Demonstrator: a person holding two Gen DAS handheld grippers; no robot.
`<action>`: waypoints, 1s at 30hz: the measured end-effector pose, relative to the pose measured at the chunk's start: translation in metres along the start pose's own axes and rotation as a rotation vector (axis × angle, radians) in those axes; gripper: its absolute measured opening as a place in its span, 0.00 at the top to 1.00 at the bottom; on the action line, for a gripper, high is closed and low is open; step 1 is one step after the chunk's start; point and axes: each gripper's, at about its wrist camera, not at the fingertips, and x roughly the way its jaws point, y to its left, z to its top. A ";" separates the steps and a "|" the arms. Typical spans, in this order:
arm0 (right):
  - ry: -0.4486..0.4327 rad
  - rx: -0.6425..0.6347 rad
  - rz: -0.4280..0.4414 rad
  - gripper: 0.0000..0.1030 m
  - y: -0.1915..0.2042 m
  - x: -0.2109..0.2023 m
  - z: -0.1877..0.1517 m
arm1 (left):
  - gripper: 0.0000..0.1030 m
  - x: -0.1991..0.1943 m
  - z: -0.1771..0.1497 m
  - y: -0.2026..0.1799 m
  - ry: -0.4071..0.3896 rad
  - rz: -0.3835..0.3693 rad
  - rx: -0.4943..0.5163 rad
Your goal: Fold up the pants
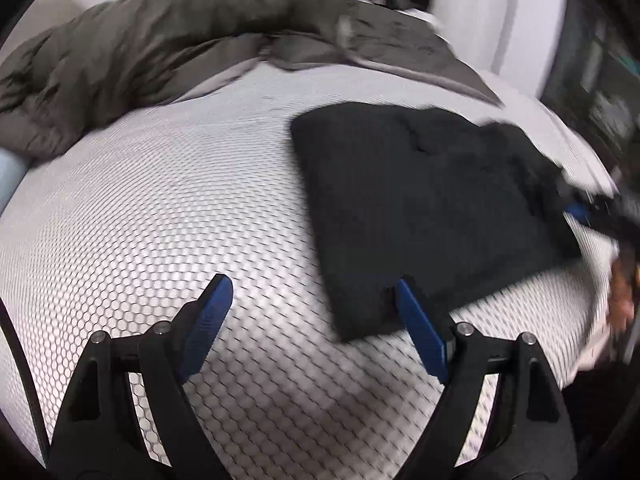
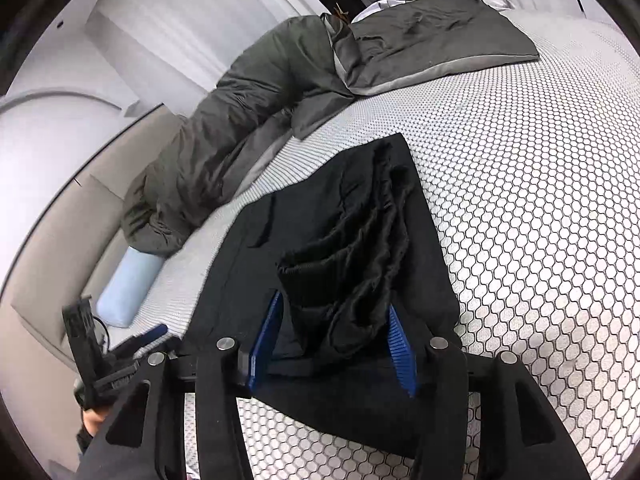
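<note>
We have the black pants [image 1: 424,208] lying on the bed [image 1: 160,208], already folded down to a compact, roughly rectangular block. In the left wrist view the block lies ahead and to the right of our left gripper [image 1: 312,300], its long axis running away from us toward the rumpled grey duvet [image 1: 168,48]. Our left fingers [image 1: 212,312] are spread wide with nothing between them: one blue pad hangs over bare mattress, the other sits at the block's near corner, though we cannot tell whether it touches the cloth.

The right gripper [image 2: 334,320] is the nearer one. In its own view a bunched, ribbed end of the pants [image 2: 348,264], probably a cuff or the waistband, stands up between its fingers [image 2: 400,344], rising off the flat layers beneath. The pads stand about halfway apart. They flank the bunch closely, but we cannot tell whether they are pressing on it; we judge it loosely held at best.

The coming move, as we read it, turns on that raised end: it lies straight ahead of the right fingers and would need laying flat along the block's long axis to finish the fold.

No containers are in view; only a pale blue pillow [image 2: 128,288] lies on the bed's far side
</note>
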 end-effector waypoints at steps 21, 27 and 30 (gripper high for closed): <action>-0.072 0.001 0.098 0.79 0.007 -0.017 -0.006 | 0.20 0.044 0.001 -0.028 0.076 0.019 -0.061; 0.056 0.036 0.016 0.79 -0.017 -0.003 -0.018 | 0.10 0.033 -0.014 -0.014 0.080 0.042 -0.062; 0.097 -0.008 0.004 0.79 -0.015 0.000 -0.022 | 0.10 0.031 -0.019 -0.011 0.095 0.036 -0.046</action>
